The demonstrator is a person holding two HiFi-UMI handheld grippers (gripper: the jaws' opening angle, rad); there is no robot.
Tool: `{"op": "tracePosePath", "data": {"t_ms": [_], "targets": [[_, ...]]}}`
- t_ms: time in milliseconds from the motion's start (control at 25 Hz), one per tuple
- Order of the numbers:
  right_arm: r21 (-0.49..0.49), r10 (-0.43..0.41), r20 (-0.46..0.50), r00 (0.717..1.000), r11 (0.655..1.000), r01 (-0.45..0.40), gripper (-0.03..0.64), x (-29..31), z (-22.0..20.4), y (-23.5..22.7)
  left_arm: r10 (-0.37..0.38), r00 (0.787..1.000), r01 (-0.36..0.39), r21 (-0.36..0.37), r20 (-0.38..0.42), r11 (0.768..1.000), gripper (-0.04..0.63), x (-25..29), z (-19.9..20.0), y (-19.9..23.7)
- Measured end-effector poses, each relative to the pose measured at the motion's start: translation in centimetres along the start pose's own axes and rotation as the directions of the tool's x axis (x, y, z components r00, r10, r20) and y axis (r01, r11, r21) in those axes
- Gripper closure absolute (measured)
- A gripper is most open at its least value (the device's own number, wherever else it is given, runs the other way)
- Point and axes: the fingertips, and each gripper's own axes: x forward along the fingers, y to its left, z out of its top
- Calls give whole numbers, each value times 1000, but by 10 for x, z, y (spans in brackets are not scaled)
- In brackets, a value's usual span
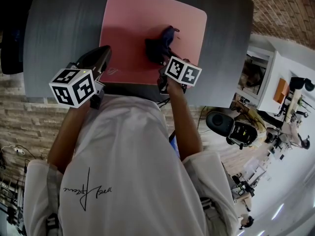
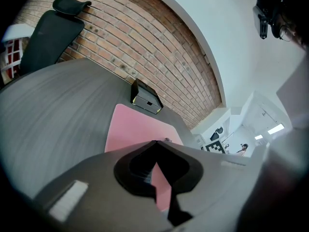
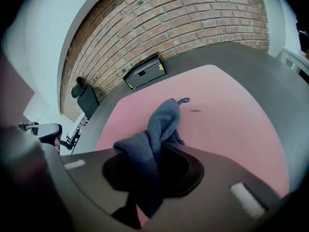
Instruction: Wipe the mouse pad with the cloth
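Standing over a grey table [image 1: 64,33] by a brick wall [image 3: 183,18], the person holds the left gripper [image 2: 155,142], jaws pressed together on nothing, at the 7 o'clock corner of the pink mouse pad [image 1: 138,23]. A small black box [image 3: 144,71], contents unclear, sits just past the pad's 12 o'clock edge. Toward 5 o'clock, the right gripper [image 3: 159,146] pinches the dark cloth [image 3: 161,122], which drapes onto the pad.
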Motion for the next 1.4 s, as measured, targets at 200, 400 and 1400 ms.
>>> {"op": "tracePosePath", "data": {"t_ms": [200, 400, 1400], "targets": [[10, -22, 7, 1000, 1000, 22, 529, -6, 4, -11, 0, 1000, 1, 18, -19, 1000, 583, 4, -2, -2], [38, -50, 23, 998, 998, 49, 529, -11, 8, -26, -9, 999, 10, 28, -34, 1000, 583, 8, -5, -5], [106, -155, 74, 985, 984, 146, 529, -30, 38, -91, 2, 998, 0, 26, -70, 1000, 583, 14, -14, -3]]}}
